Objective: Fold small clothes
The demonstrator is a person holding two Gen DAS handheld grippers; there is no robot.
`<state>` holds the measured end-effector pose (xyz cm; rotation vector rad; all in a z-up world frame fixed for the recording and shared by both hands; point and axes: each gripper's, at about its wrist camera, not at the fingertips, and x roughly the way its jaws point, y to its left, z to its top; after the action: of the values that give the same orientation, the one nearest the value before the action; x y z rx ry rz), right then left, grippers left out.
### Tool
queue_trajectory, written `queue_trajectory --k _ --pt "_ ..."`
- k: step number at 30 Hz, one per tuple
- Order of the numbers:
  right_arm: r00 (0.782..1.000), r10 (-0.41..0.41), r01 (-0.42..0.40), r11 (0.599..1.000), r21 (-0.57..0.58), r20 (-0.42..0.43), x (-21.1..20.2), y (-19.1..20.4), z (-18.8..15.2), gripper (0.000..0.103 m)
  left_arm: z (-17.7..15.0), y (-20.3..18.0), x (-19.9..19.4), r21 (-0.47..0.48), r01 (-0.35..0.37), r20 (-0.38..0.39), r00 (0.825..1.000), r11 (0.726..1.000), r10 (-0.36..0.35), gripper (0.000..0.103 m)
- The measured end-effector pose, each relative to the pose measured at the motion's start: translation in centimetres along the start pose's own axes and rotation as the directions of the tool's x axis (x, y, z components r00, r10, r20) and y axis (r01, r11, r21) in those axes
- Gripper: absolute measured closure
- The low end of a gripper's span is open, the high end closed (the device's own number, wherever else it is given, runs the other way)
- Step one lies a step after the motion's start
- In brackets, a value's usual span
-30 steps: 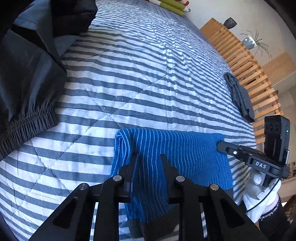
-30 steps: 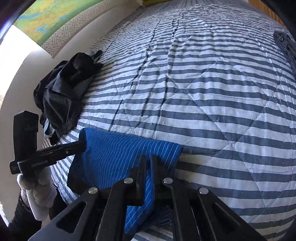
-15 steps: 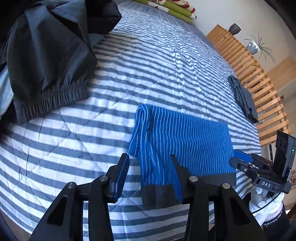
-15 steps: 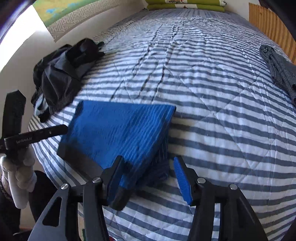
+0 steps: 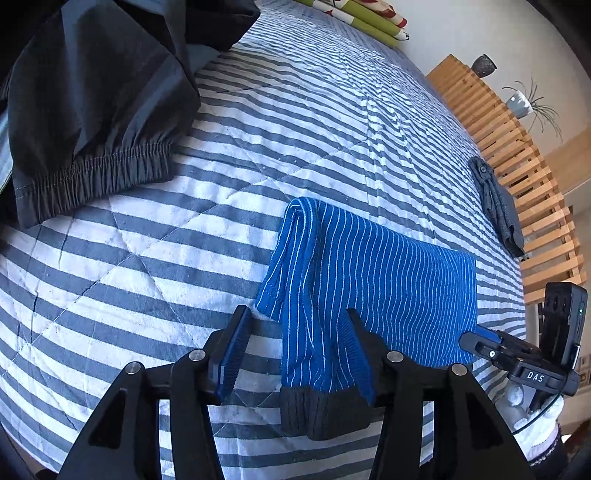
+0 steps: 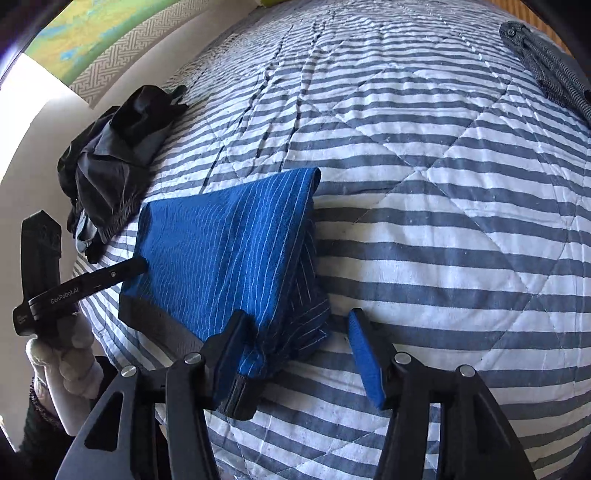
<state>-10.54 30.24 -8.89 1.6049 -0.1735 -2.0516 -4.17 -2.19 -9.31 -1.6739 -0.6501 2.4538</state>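
Note:
A blue pin-striped garment [image 5: 376, 280] with a dark waistband lies folded on the striped bed cover [image 5: 295, 110]. In the left wrist view my left gripper [image 5: 295, 350] is open, and the garment's near left end lies between its fingers. My right gripper [image 5: 471, 338] touches the garment's right edge. In the right wrist view my right gripper [image 6: 295, 354] is open, and the blue garment [image 6: 229, 240] has its near corner draped against the gripper's left finger [image 6: 229, 350]. At the garment's left edge is my left gripper [image 6: 136, 264], held by a white-gloved hand [image 6: 70, 369].
A heap of dark shorts [image 5: 92, 110] lies left of the garment, also in the right wrist view as a dark heap [image 6: 110, 166]. A folded grey garment [image 5: 496, 206] rests near the wooden slatted frame [image 5: 517, 147]. Green pillows [image 5: 369, 22] sit at the bed's far end.
Both grippers were shut on the blue garment a second ago; both have opened and let it go. The garment now lies folded on the bed, and both cameras have drawn back slightly.

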Motion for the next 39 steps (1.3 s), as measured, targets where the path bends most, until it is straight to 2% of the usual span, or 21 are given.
queue_trajectory --k 2,3,6,7,9,15,20,24,29,33,39 --pt "1.000 0.004 -0.004 1.000 -0.006 -0.006 0.1 0.4 0.0 0.052 0.0 -0.5 0.2 0.021 -0.014 -0.002 1.000 1.000 0.014 0.050" --pt "1.000 0.018 -0.018 1.000 -0.011 -0.014 0.3 0.7 -0.1 0.056 -0.1 -0.7 0.3 0.024 -0.018 -0.002 1.000 1.000 0.018 0.052" --pt "1.000 0.009 -0.010 0.999 -0.042 -0.022 0.9 1.8 -0.3 0.071 -0.2 -0.8 0.6 0.027 -0.015 -0.016 1.000 1.000 0.016 0.076" --pt "0.999 0.022 -0.023 0.999 -0.043 -0.027 1.1 2.0 -0.3 0.082 -0.2 -0.7 0.5 0.026 -0.017 -0.016 1.000 1.000 0.018 0.085" --pt "0.998 0.053 -0.053 0.998 -0.014 -0.025 1.2 1.9 -0.3 0.086 -0.3 -0.9 0.7 0.026 -0.017 -0.019 1.000 1.000 0.017 0.093" --pt "0.995 0.086 -0.084 0.995 -0.045 0.049 -1.7 2.3 -0.4 0.090 -0.6 -2.8 -1.5 0.048 0.005 0.026 1.000 0.999 -0.007 0.096" --pt "0.987 0.060 -0.045 0.994 -0.102 0.152 -6.6 1.9 0.2 0.090 0.6 -7.0 -4.1 0.099 0.046 0.079 0.995 0.994 -0.054 0.097" --pt "0.972 0.014 0.011 0.994 -0.106 0.234 -11.2 -0.6 1.1 0.090 2.7 -12.6 -4.6 0.169 0.098 0.099 0.988 0.981 -0.115 0.097" --pt "0.942 -0.081 0.110 0.991 -0.071 0.325 -16.7 -6.0 3.0 0.090 5.9 -21.3 -2.5 0.252 0.163 0.105 0.975 0.954 -0.194 0.097" --pt "0.904 -0.173 0.197 0.980 -0.024 0.390 -20.7 -11.4 5.3 0.090 8.8 -30.2 1.0 0.321 0.195 0.100 0.966 0.927 -0.238 0.096" --pt "0.856 -0.312 0.315 0.947 0.064 0.412 -23.8 -20.3 9.9 0.090 13.7 -42.5 7.8 0.378 0.241 0.087 0.952 0.894 -0.293 0.096"
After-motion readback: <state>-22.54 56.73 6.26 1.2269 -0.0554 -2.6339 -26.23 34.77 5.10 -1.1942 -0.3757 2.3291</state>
